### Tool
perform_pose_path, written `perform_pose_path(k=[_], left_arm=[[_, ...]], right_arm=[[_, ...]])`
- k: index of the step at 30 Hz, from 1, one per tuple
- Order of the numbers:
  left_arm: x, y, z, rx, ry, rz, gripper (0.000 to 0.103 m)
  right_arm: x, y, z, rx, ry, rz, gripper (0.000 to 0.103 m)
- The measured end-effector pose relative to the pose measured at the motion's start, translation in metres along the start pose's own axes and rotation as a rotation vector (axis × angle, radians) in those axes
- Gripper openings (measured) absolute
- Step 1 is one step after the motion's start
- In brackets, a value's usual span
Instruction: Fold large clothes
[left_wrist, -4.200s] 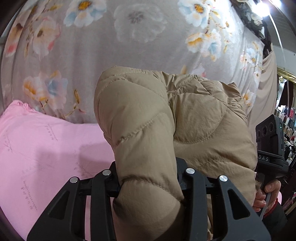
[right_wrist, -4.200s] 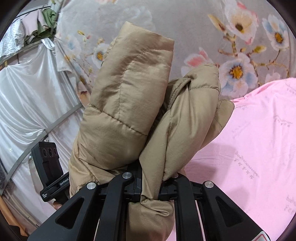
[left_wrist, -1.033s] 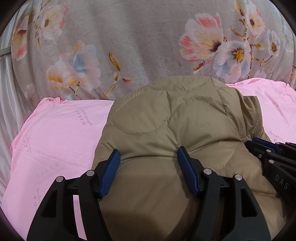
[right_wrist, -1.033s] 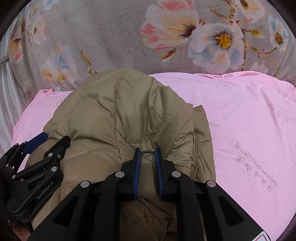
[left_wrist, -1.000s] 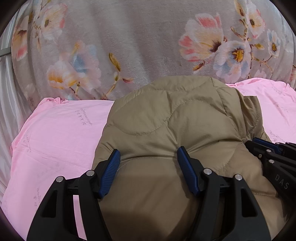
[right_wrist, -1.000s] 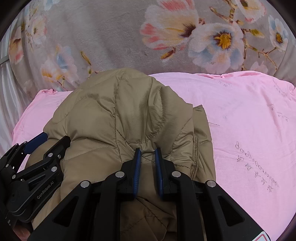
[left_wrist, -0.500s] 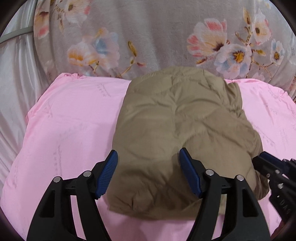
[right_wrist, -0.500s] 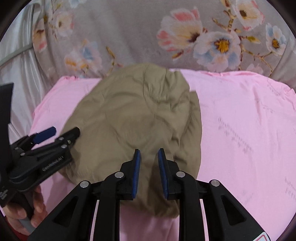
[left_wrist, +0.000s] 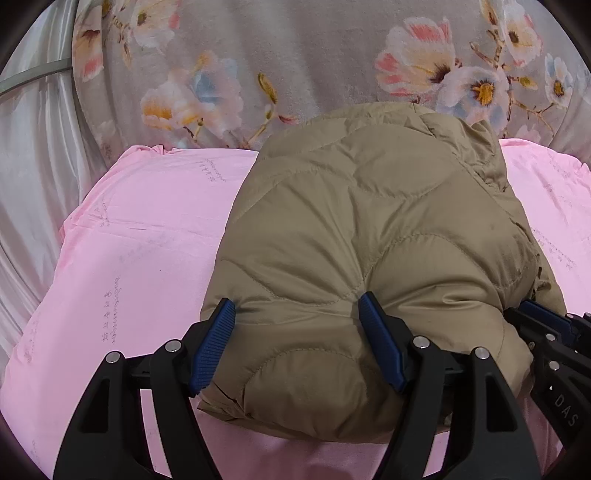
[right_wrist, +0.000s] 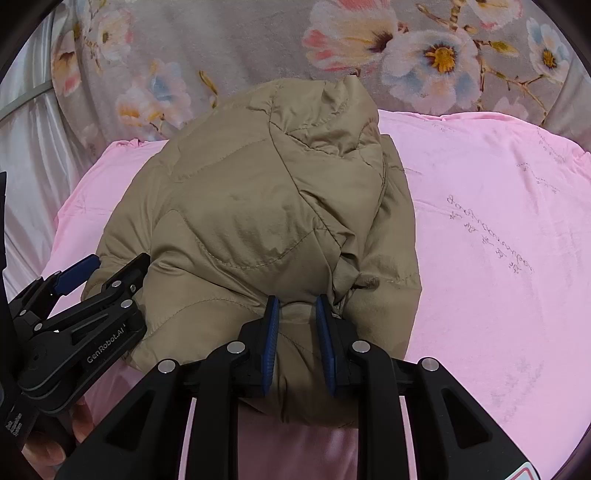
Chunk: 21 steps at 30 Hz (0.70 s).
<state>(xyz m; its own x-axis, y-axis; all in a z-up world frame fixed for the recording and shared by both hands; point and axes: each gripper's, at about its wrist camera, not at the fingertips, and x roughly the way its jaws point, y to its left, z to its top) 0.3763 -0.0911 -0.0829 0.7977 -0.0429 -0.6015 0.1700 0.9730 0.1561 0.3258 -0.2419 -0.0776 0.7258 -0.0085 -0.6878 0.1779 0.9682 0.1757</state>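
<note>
A tan quilted puffer jacket lies folded into a thick bundle on the pink sheet. My left gripper stands wide at the near left corner, with a fat fold bulging between its blue pads; the right pad dents the fabric. The right wrist view shows the same jacket, with my right gripper narrow and pinching a small ridge of fabric at the near edge. Creases gather at its right pad. Each gripper shows in the other's view: the left gripper and the right gripper.
A grey floral blanket hangs behind the bed. White curtain fabric hangs at the left. Bare pink sheet spreads to the right of the jacket. A hand holds the left gripper's handle at the lower left.
Four seconds ago the jacket hung in the air from both grippers; now it rests on the pink sheet. Over the last second both grippers shifted across the bed with it.
</note>
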Motion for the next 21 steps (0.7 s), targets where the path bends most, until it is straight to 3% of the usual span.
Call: perform_pose_path(k=[10, 16, 19, 21], left_arm=[[0.003, -0.002, -0.001, 0.008, 0.009, 0.011, 0.068], [0.002, -0.001, -0.001, 0.013, 0.004, 0.017, 0.068], [-0.007, 0.012, -0.003, -0.041, -0.013, 0.002, 0.076], [-0.024, 0.022, -0.012, -0.086, -0.018, -0.027, 0.081]], right_arm=[[0.003, 0.006, 0.0, -0.029, 0.003, -0.038, 0.021], [0.003, -0.001, 0.0, 0.008, 0.0, 0.003, 0.021], [-0.015, -0.015, -0.005, 0.073, -0.027, 0.003, 0.022], [-0.048, -0.014, -0.02, 0.063, -0.067, -0.034, 0.042]])
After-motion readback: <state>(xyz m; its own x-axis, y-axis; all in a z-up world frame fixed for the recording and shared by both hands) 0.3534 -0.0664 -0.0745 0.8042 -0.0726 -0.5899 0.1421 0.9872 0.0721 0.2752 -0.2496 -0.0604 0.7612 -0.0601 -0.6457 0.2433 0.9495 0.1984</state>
